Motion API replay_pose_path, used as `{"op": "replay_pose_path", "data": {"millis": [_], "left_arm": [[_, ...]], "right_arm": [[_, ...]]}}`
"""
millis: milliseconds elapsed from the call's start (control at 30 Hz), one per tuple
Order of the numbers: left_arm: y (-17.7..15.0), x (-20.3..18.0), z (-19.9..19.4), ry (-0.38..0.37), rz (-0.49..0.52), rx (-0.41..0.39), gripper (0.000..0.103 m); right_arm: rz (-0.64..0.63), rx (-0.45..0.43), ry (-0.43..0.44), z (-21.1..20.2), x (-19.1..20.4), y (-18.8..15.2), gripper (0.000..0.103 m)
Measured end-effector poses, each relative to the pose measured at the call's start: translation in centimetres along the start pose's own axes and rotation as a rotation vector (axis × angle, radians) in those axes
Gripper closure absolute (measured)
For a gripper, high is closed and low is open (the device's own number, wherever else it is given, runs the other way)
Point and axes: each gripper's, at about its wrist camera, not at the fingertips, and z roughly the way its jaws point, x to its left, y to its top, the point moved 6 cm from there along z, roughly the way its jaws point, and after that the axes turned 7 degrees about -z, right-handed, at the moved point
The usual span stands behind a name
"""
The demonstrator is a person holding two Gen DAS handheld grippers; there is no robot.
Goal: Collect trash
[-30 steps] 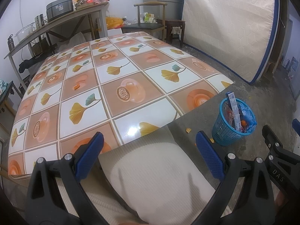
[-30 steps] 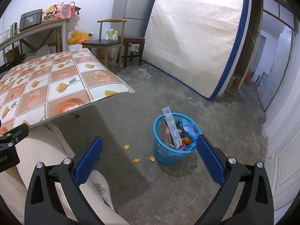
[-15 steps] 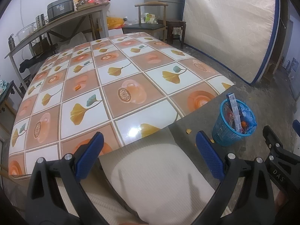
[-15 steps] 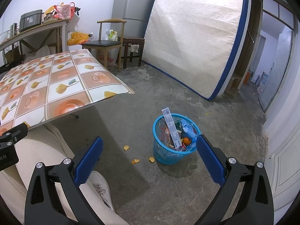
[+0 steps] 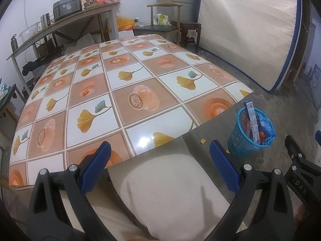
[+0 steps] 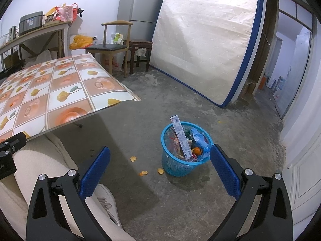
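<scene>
A blue mesh trash basket stands on the concrete floor, full of wrappers, a long box and an orange; it also shows in the left wrist view. Small orange peel scraps lie on the floor left of it. My right gripper is open and empty, held above the floor near the basket. My left gripper is open and empty, over my lap at the near edge of the table, whose patterned cloth carries nothing but a small orange scrap.
A mattress leans on the wall behind the basket. A wooden chair, a stool and a fridge stand at the back. A cluttered shelf table runs along the left wall. My legs and shoe are below.
Both views shift only slightly; the grippers stay open and empty. Nothing has been picked up or dropped.
</scene>
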Motion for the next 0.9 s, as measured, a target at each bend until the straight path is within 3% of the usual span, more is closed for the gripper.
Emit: {"op": "replay_pose_path", "data": {"millis": [900], "left_arm": [[-0.18,0.02,0.20,0.003,-0.001,0.007,0.008]], "right_arm": [[0.003,0.004,0.000,0.05,-0.02,-0.19,0.006]]}}
